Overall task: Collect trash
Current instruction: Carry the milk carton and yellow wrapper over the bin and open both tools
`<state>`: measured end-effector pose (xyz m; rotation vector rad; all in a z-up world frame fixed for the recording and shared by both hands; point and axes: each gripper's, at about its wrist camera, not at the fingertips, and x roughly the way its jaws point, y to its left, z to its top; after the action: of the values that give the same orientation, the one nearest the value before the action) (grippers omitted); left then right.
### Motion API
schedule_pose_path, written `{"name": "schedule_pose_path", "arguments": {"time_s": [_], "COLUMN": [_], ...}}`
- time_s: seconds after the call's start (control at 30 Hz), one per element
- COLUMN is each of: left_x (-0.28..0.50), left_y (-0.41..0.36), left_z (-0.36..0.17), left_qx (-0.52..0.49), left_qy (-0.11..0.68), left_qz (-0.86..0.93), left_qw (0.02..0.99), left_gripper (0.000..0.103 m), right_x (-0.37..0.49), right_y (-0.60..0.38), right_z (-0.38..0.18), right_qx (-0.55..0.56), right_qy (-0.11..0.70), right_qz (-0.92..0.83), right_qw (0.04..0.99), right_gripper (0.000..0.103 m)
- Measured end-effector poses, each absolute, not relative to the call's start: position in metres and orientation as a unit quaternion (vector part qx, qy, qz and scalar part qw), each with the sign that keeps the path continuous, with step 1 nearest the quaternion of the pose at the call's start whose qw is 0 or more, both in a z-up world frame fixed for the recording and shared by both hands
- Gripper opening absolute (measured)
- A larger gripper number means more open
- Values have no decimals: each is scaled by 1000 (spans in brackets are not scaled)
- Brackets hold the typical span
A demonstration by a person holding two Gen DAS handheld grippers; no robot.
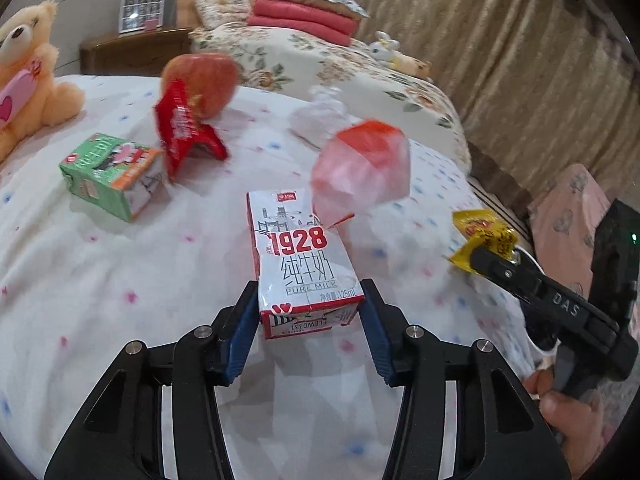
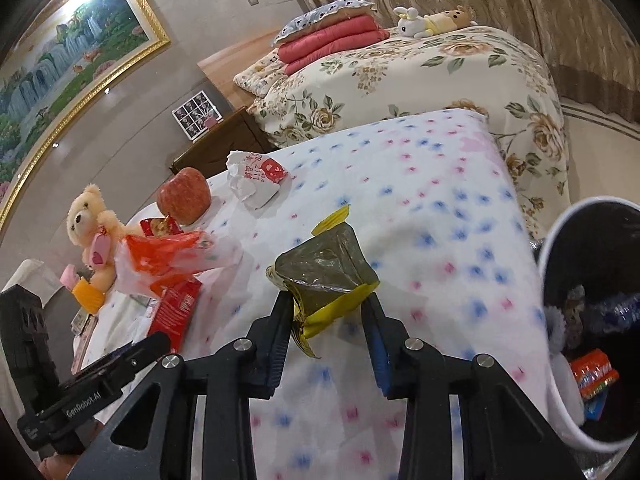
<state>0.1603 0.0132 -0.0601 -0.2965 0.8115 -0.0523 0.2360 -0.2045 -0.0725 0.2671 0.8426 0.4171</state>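
My left gripper (image 1: 310, 304) is shut on a white and red "1928" milk carton (image 1: 298, 256), held above the bed. My right gripper (image 2: 326, 312) is shut on a yellow snack wrapper (image 2: 326, 276); the wrapper also shows in the left wrist view (image 1: 482, 236), at the right gripper's tip. A red and white plastic bag (image 1: 360, 168) lies just beyond the carton. A green milk carton (image 1: 110, 174) and a red wrapper (image 1: 182, 128) lie at the left. A black-lined trash bin (image 2: 560, 360) with trash inside stands at the right of the right wrist view.
An apple (image 1: 202, 80) sits behind the red wrapper. A teddy bear (image 1: 28, 68) sits at the far left. A crumpled white paper bag (image 2: 254, 178) lies farther back. A second bed with floral cover (image 2: 440, 72) and a nightstand (image 1: 132, 50) stand beyond.
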Motion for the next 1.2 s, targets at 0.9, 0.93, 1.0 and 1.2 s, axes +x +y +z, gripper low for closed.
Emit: {"name": "schedule_pose_path", "arguments": {"time_s": [0.9,0.93,1.0,1.2], "left_x": [106,105,104,111], "left_y": [-89,-95,-103,-125], "left_z": [-35,-34,-34,-34], "left_qx": [-87,-83,-75,-63], "left_qy": [378,378,379,383], "left_qz": [-152,-160,-170,-189], "left_qw": [909,908,906,902], "left_gripper": [48,48,48,48], "right_x": [162,160,156,150], "right_y": [-291,-293,-300,-321], "right_z": [-59,-58,-57,-54], "right_qx": [166,166,168,174], "right_qy": [372,370,368,361], "right_qz": [156,154,149,132], "right_qw": [900,901,902,907], "right_gripper": [36,36,36,36]}}
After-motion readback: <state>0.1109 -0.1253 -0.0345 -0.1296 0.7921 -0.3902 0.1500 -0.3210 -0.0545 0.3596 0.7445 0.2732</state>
